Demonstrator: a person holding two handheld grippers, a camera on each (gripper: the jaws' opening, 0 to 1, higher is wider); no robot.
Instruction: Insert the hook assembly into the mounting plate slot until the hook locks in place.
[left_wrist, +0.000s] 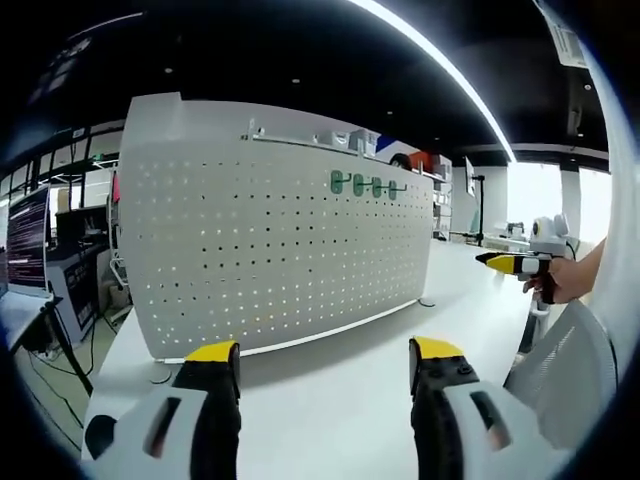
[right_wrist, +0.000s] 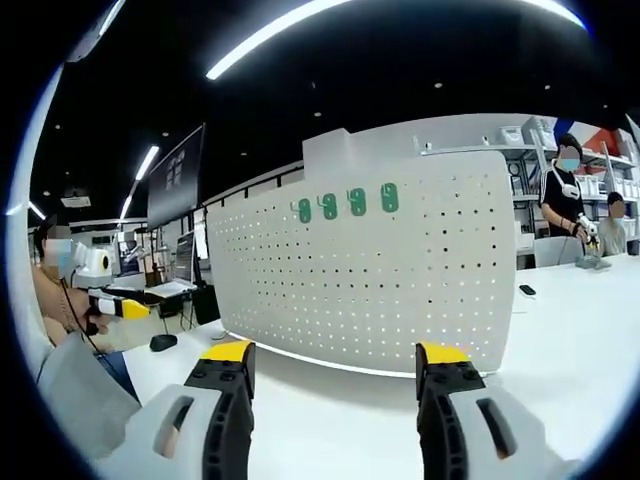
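A white pegboard plate (left_wrist: 280, 240) stands upright on the white table (left_wrist: 330, 400). A row of several green hook pieces (left_wrist: 368, 185) sits near its top edge. My left gripper (left_wrist: 325, 355) is open and empty, a short way in front of the board's lower part. In the right gripper view the same pegboard (right_wrist: 400, 285) carries the green hook pieces (right_wrist: 345, 203) at its upper left. My right gripper (right_wrist: 335, 352) is open with nothing between its yellow tips, low before the board. Each gripper also appears in the other's view: the right one (left_wrist: 515, 263), the left one (right_wrist: 120, 307).
Monitors (left_wrist: 28, 240) stand on a desk to the left. A grey mesh chair back (left_wrist: 565, 370) is close on the right. A black puck (right_wrist: 163, 342) and a phone (right_wrist: 527, 290) lie on the table. A person (right_wrist: 565, 195) stands behind.
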